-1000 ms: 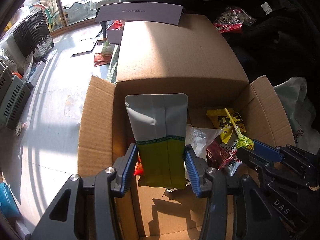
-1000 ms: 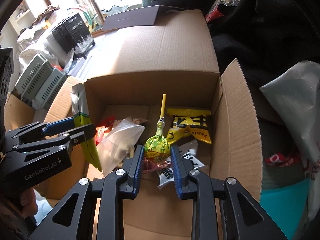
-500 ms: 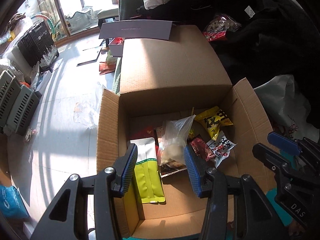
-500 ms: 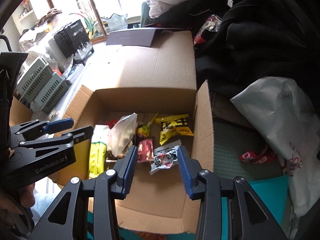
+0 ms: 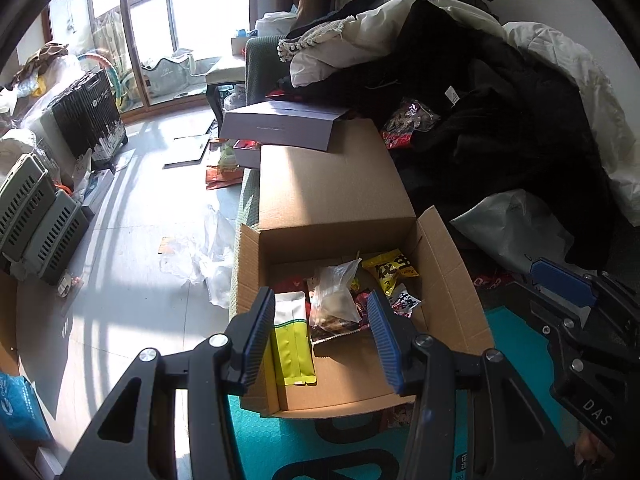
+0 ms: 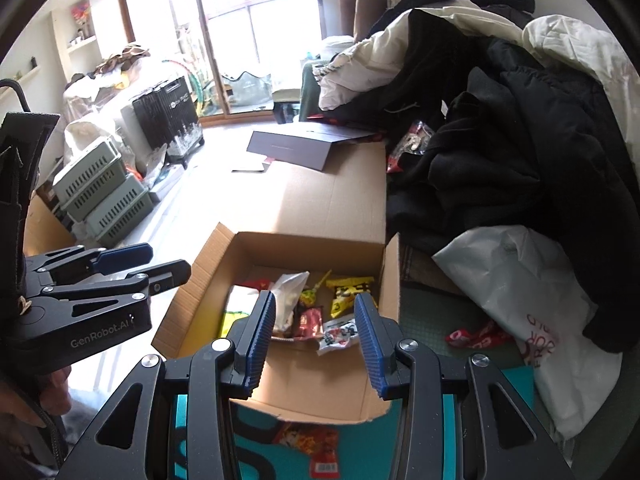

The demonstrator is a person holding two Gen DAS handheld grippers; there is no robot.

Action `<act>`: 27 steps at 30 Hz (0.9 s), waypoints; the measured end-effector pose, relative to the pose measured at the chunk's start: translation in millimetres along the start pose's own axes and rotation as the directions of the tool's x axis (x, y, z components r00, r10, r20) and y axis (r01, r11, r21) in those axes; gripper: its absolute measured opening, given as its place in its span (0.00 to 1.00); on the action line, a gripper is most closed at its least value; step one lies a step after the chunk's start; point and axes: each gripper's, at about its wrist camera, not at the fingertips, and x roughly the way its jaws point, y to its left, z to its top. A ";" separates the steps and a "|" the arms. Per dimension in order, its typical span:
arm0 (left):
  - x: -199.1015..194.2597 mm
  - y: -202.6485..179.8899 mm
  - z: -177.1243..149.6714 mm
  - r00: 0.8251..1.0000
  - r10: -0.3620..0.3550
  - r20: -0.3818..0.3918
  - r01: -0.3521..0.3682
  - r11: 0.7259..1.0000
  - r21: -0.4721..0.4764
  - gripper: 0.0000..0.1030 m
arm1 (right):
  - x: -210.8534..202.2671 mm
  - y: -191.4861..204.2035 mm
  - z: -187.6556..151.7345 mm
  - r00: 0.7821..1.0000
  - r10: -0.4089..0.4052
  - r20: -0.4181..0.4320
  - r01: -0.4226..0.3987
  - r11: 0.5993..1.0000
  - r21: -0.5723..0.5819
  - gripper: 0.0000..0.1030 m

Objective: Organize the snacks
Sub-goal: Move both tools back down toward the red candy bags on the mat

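An open cardboard box (image 5: 448, 280) (image 6: 390, 280) sits on a teal mat and holds the snacks. Inside lie a white-and-green pouch (image 5: 292, 336) (image 6: 238, 306) at the left, a clear bag (image 5: 334, 300) (image 6: 286, 300), a green lollipop (image 6: 308, 296), a yellow packet (image 5: 390, 270) (image 6: 348, 292), a red packet (image 6: 310, 320) and a white printed packet (image 5: 406, 302) (image 6: 338, 334). My left gripper (image 5: 322, 338) is open and empty above the box's near left. My right gripper (image 6: 316, 342) is open and empty above the box's near edge.
A closed cardboard box (image 5: 332, 176) stands behind the open one. Dark clothes (image 5: 500, 120) and a white plastic bag (image 6: 520, 300) lie at the right. A red snack packet (image 6: 308, 440) lies on the mat under the box front. Grey crates (image 5: 36, 216) stand at the left.
The left gripper let go of the green pouch and the right let go of the lollipop; both now lie in the box. Both grippers opened and pulled up and back.
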 end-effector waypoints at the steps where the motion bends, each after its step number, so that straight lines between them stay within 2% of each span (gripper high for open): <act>1: -8.6 -0.5 -2.4 1.000 0.001 0.009 -0.001 1.000 0.000 0.46 | -6.0 2.6 -0.3 1.000 0.000 0.008 0.000 1.000 -0.003 0.40; 13: -66.7 -1.9 -34.5 0.997 -0.029 0.068 0.028 1.000 0.004 0.46 | -63.2 29.0 -22.1 0.997 0.015 0.075 -0.012 0.999 -0.041 0.40; 27: -71.2 -0.7 -94.8 0.999 -0.046 0.011 0.047 0.999 -0.019 0.46 | -68.9 43.1 -76.4 0.998 0.052 0.018 -0.052 0.998 -0.023 0.40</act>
